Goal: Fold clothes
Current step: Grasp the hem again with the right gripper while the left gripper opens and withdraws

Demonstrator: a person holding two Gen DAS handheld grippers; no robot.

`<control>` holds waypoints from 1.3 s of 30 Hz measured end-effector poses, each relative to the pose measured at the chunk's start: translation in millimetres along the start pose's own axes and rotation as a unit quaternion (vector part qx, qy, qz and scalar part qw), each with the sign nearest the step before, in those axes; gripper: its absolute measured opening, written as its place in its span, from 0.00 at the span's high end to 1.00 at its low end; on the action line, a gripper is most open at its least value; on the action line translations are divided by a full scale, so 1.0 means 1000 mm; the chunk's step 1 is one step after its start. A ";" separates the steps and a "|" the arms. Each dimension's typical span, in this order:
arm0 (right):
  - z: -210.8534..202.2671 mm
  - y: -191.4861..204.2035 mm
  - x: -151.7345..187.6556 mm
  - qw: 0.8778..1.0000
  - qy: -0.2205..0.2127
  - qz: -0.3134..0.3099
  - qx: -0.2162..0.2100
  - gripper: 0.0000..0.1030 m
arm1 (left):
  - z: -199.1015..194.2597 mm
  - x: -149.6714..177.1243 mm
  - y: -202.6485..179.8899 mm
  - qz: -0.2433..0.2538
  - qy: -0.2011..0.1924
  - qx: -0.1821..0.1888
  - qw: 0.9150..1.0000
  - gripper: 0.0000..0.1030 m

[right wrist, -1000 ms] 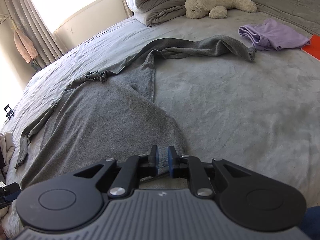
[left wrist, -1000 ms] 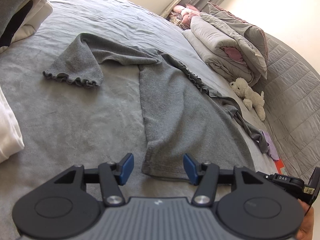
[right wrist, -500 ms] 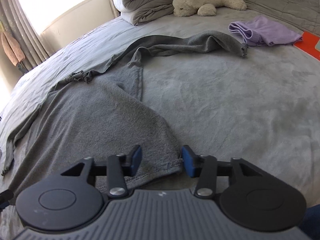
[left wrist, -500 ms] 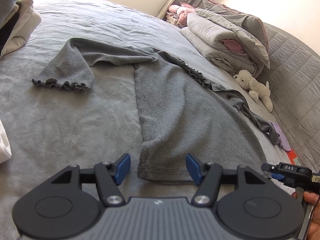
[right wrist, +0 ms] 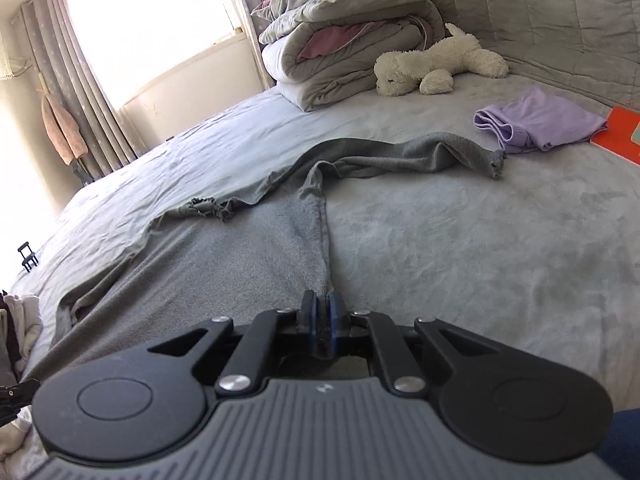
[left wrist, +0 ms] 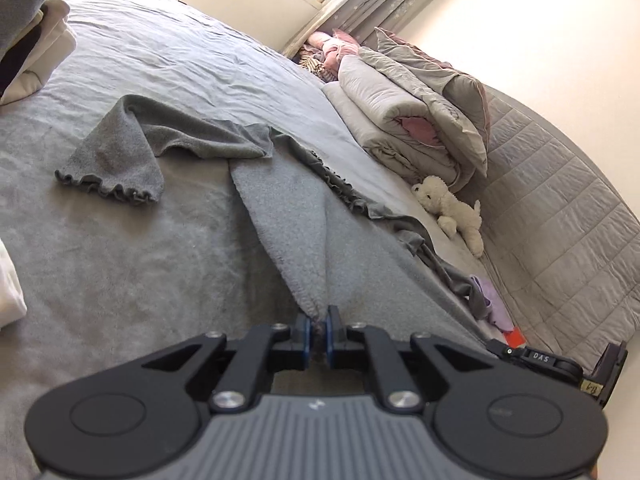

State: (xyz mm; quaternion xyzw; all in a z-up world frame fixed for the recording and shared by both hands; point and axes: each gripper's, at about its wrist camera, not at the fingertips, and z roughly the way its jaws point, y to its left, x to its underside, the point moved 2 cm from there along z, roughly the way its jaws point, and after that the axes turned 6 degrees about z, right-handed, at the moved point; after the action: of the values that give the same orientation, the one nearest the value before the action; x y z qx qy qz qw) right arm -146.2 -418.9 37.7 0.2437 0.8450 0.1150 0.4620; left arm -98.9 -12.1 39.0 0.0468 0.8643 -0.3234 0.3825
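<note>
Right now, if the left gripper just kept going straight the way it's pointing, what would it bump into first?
The left gripper is closing on the hem of the grey fleece ruffle-trimmed top, so it would meet that top first, then likely the grey bedspread beneath; depth is hard to judge.

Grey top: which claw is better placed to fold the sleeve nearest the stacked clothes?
Left claw: shut on the grey top at its hem, that sleeve just ahead on its side.

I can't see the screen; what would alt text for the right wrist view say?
The right claw pinches the hem of a grey garment spread on a grey bed, its jaws closing on the cloth. Beyond lie a white plush dog, a lilac cloth and folded bedding.
</note>
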 end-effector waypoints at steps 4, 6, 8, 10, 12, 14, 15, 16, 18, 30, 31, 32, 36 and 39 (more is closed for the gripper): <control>-0.025 0.000 -0.004 1.000 -0.004 0.000 -0.011 0.94 | -0.010 0.012 -0.012 0.027 0.007 -0.003 1.000 0.94; -0.024 -0.001 -0.001 1.000 0.011 -0.019 -0.001 0.94 | -0.010 0.022 -0.019 0.057 0.017 -0.021 0.998 0.94; -0.012 -0.003 0.008 0.998 0.040 -0.040 0.019 0.93 | -0.004 0.028 -0.019 0.083 0.036 -0.049 0.995 0.93; -0.002 -0.004 0.017 0.996 0.067 -0.051 0.030 0.92 | 0.001 0.029 -0.013 0.079 0.053 -0.057 0.994 0.91; -0.002 0.002 0.019 0.994 0.066 -0.076 0.030 0.89 | 0.003 0.028 -0.007 0.071 0.063 -0.064 0.993 0.89; -0.007 0.006 0.018 0.994 0.044 -0.097 0.032 0.86 | -0.003 0.024 -0.003 0.071 0.049 -0.077 0.993 0.86; -0.006 0.004 0.018 0.994 0.038 -0.094 0.039 0.86 | -0.005 0.021 -0.002 0.070 0.041 -0.082 0.993 0.85; -0.006 0.000 0.017 0.994 0.033 -0.089 0.046 0.86 | -0.008 0.018 0.000 0.068 0.034 -0.087 0.993 0.80; -0.008 -0.008 0.011 0.997 0.018 -0.058 0.053 0.86 | -0.007 0.011 0.001 0.070 0.028 -0.098 0.992 0.74; 0.042 0.031 0.012 0.991 0.075 -0.111 0.015 0.86 | 0.071 -0.072 -0.009 0.099 0.058 -0.107 0.988 0.59; 0.049 0.035 0.010 0.990 0.084 -0.115 0.012 0.86 | 0.084 -0.077 -0.006 0.102 0.059 -0.108 0.987 0.58; 0.056 0.039 0.008 0.989 0.092 -0.120 0.008 0.86 | 0.098 -0.080 -0.003 0.107 0.058 -0.109 0.987 0.56; 0.088 0.061 -0.005 0.980 0.113 -0.166 0.007 0.86 | 0.132 -0.068 0.016 0.127 0.072 -0.134 0.980 0.56; 0.123 0.078 -0.019 0.971 0.132 -0.201 0.005 0.86 | 0.133 -0.066 0.022 0.143 0.080 -0.138 0.977 0.55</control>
State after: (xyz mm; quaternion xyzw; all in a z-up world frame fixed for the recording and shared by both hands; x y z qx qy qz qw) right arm -10.4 -365.6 16.7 0.0537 0.9306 0.0461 0.3591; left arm 38.2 -63.3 6.7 0.1423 0.9128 -0.1386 0.3569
